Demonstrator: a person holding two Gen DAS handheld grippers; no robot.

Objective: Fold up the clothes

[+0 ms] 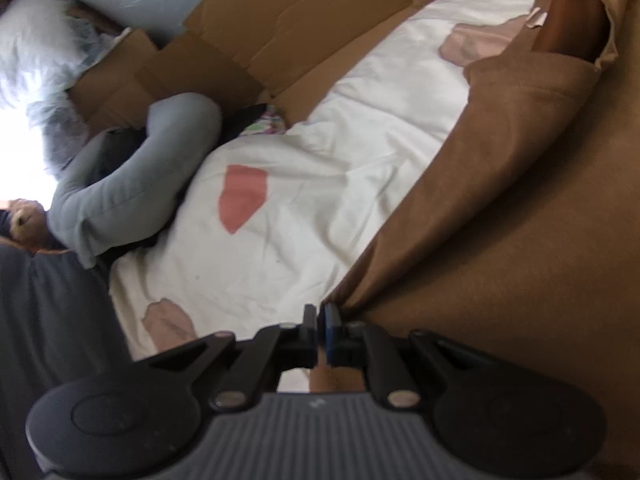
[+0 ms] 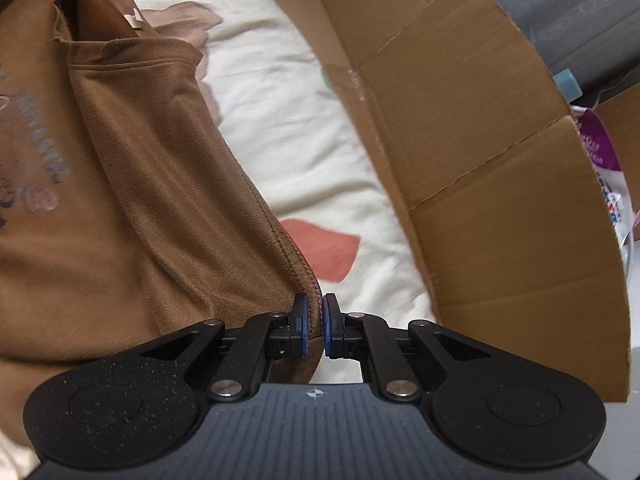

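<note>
A brown T-shirt (image 1: 520,200) with a printed front hangs lifted above a white bed sheet (image 1: 300,208). My left gripper (image 1: 321,314) is shut on the shirt's bottom edge at one corner. In the right wrist view the same brown T-shirt (image 2: 120,184) fills the left half, its sleeve and neck opening toward the top. My right gripper (image 2: 316,308) is shut on the shirt's stitched hem at the other corner. The cloth stretches away from both grippers toward the collar.
The white sheet (image 2: 288,120) has pink and red patches. Flattened cardboard (image 2: 480,160) lies along the bed's far side, also in the left view (image 1: 304,20). A grey garment (image 1: 132,176), a pillow (image 1: 36,40) and a teddy bear (image 1: 26,220) lie at the left.
</note>
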